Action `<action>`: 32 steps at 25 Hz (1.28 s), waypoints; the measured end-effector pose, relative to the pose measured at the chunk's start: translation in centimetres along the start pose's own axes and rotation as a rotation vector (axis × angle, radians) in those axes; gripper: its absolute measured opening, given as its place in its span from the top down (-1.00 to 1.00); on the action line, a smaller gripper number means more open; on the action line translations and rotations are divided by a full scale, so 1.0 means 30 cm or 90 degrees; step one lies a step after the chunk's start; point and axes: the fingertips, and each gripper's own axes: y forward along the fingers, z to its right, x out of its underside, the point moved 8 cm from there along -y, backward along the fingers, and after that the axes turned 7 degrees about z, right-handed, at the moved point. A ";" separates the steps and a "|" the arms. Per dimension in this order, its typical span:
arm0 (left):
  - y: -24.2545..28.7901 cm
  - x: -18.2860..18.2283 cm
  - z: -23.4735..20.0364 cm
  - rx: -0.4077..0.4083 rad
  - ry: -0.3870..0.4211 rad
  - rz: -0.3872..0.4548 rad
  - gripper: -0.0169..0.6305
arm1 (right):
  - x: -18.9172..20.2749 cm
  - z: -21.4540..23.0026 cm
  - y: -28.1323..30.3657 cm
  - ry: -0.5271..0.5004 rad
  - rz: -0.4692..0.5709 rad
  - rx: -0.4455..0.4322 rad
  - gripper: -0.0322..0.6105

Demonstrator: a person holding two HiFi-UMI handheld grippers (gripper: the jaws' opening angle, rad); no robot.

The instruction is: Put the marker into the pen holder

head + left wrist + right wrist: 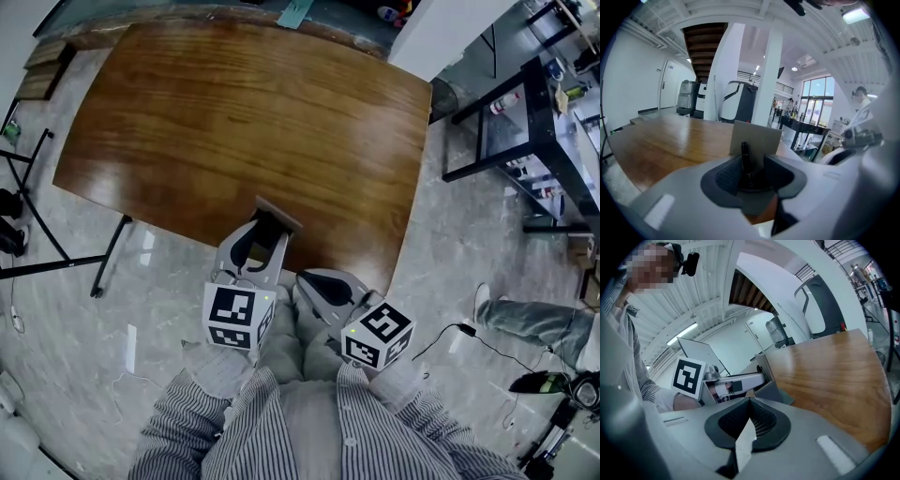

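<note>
The pen holder [280, 215], a small grey-brown box, stands at the near edge of the wooden table [234, 112]. My left gripper [261, 236] reaches right up to it. In the left gripper view a black marker [745, 152] stands upright between the jaws, in front of the pen holder's wall [757, 135]. The left gripper [752, 161] is open, with a gap beside the marker; whether the marker's lower end rests in the holder is hidden. My right gripper [309, 279] hangs off the table edge to the right, shut and empty [750, 405]. It looks toward the left gripper [736, 383].
A black metal rack [525, 122] with small items stands to the table's right. A person's leg [534, 323] and a cable [469, 336] are on the floor at the right. Black stand legs [37, 253] sit at the left.
</note>
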 end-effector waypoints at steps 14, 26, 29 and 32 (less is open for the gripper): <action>-0.043 -0.014 -0.028 -0.031 -0.004 0.017 0.36 | 0.010 -0.037 -0.008 -0.008 0.005 -0.004 0.90; -0.169 -0.012 0.035 -0.033 -0.043 0.028 0.75 | -0.066 -0.075 -0.040 -0.055 0.032 -0.022 0.90; -0.212 0.003 0.052 -0.037 -0.060 0.020 0.83 | -0.079 -0.092 -0.039 -0.072 0.029 -0.029 0.90; -0.255 0.009 0.072 -0.039 -0.073 0.022 0.92 | -0.090 -0.108 -0.045 -0.091 0.027 -0.031 0.90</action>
